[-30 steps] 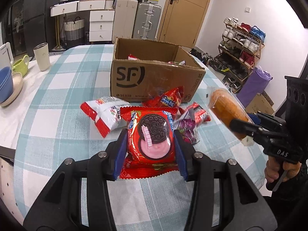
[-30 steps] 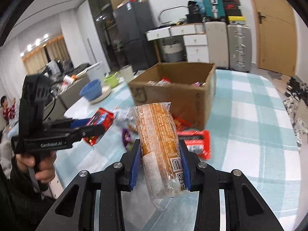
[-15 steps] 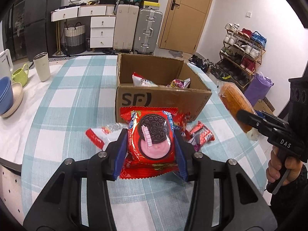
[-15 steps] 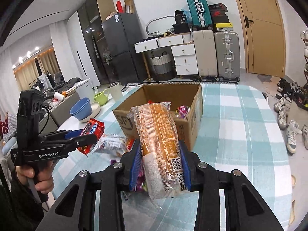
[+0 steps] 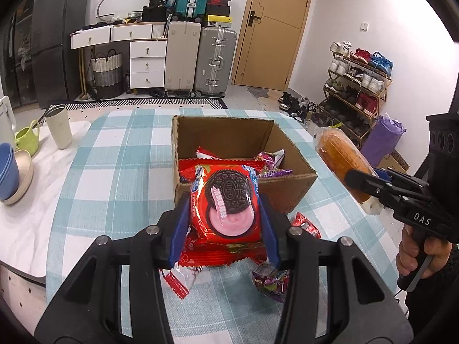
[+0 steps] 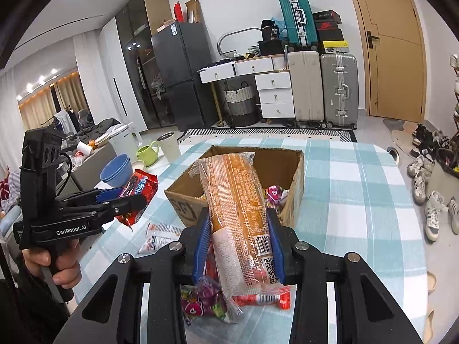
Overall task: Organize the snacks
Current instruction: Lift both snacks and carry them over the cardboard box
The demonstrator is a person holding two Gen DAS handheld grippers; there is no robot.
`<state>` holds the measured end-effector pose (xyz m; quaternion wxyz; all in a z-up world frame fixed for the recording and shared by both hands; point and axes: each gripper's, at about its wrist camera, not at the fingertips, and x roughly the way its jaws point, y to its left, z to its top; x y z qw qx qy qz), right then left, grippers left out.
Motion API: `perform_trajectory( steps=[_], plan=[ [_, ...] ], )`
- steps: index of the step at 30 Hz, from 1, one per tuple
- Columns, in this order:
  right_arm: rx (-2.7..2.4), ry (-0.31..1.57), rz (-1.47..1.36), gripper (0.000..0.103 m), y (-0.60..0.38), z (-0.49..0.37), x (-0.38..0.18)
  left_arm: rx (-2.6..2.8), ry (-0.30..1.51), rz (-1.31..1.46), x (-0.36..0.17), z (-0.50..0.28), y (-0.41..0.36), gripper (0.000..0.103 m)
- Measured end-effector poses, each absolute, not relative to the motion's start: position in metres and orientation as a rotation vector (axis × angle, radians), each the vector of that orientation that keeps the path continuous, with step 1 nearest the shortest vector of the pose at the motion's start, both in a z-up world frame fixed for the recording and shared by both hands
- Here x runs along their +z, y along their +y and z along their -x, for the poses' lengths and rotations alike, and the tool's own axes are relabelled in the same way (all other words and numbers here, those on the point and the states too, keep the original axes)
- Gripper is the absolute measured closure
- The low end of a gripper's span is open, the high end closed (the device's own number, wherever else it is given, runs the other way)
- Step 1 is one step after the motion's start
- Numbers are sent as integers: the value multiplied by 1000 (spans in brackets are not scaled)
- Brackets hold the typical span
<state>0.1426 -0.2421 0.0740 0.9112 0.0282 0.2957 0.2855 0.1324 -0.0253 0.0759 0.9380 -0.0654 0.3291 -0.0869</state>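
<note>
Above the brown cardboard box, the left gripper pinches a shiny red cookie pack; the right gripper pinches a long crinkly bread bag.

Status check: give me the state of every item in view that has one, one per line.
Left gripper: shut on the cookie pack, held off the table.
Right gripper: shut on the bread pack, held off the table.
Cardboard box: open, some snacks inside.
Loose snacks: lying on the table outside the box.

Glossy foil cookie packet (matt cardboard box)
</note>
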Motion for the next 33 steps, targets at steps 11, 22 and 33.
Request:
perform_trajectory(
  steps=[11, 22, 33],
  plan=[
    [579, 613, -52, 66, -229, -171, 77, -161, 680, 143, 80, -160, -17, 61],
    [571, 639, -62, 66, -219, -209, 68, -146, 699, 141, 75, -203, -16, 61],
    [579, 667, -59, 66, -203, -247, 53, -125, 742, 118, 56, -256, -22, 61]
  ],
)
